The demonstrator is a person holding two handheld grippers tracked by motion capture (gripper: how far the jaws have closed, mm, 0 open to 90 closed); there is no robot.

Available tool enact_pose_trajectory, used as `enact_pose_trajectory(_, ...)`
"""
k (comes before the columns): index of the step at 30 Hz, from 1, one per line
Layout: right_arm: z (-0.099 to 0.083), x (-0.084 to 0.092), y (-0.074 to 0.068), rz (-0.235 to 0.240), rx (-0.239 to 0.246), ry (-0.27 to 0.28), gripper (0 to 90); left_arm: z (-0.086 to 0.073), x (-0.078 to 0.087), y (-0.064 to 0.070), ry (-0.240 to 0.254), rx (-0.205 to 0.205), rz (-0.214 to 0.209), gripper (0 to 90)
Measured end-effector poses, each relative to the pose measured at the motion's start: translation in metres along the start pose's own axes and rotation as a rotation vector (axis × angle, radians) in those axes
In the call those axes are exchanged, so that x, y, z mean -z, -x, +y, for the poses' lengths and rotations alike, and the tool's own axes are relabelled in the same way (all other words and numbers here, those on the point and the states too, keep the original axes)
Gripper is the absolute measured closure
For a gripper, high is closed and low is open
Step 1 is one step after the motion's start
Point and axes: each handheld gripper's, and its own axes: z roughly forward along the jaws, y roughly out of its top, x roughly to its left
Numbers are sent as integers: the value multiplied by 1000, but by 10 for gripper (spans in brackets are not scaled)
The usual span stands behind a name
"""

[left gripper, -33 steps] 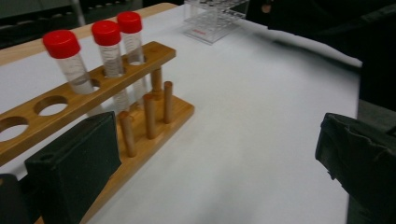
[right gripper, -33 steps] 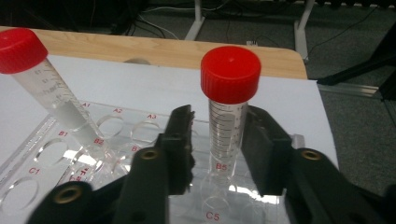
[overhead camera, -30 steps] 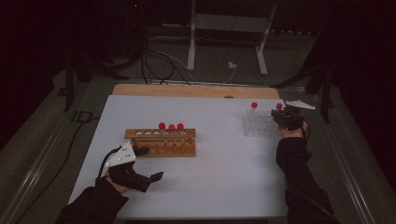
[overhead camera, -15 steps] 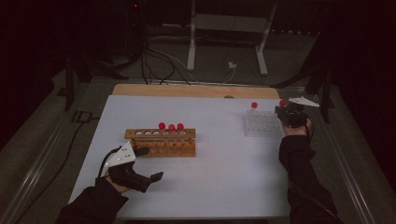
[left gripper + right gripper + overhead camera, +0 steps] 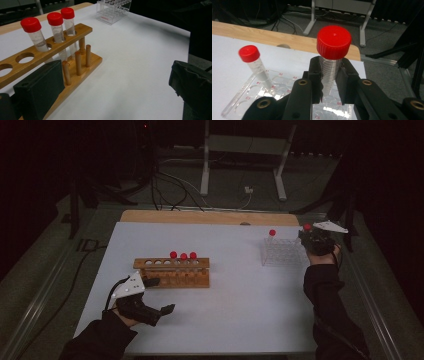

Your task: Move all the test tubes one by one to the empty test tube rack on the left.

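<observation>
— Where's the tube?

— My right gripper [image 5: 329,86] has its jaws clamped on a red-capped test tube [image 5: 332,62], upright, over the clear rack's [image 5: 282,252] right end. The wooden rack [image 5: 172,272] lies well off to its left.

— And the other hand?

— The left gripper [image 5: 155,295] sits beside that wooden rack, jaws wide apart, empty.

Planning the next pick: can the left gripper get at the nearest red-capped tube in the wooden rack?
Probably yes: the left gripper is open beside the wooden rack, nothing lies between, and the nearest tube stands exposed.
</observation>
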Motion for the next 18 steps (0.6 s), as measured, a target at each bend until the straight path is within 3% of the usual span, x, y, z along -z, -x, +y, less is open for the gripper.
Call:
enact_pose_trajectory(10, 3, 22, -8, 43, 21, 20, 756, 2, 1, 1, 5, 1, -7, 6)
enact_pose_trajectory(18, 3, 33, -25, 101, 49, 14, 755, 3, 1, 2, -4, -2, -13, 6)
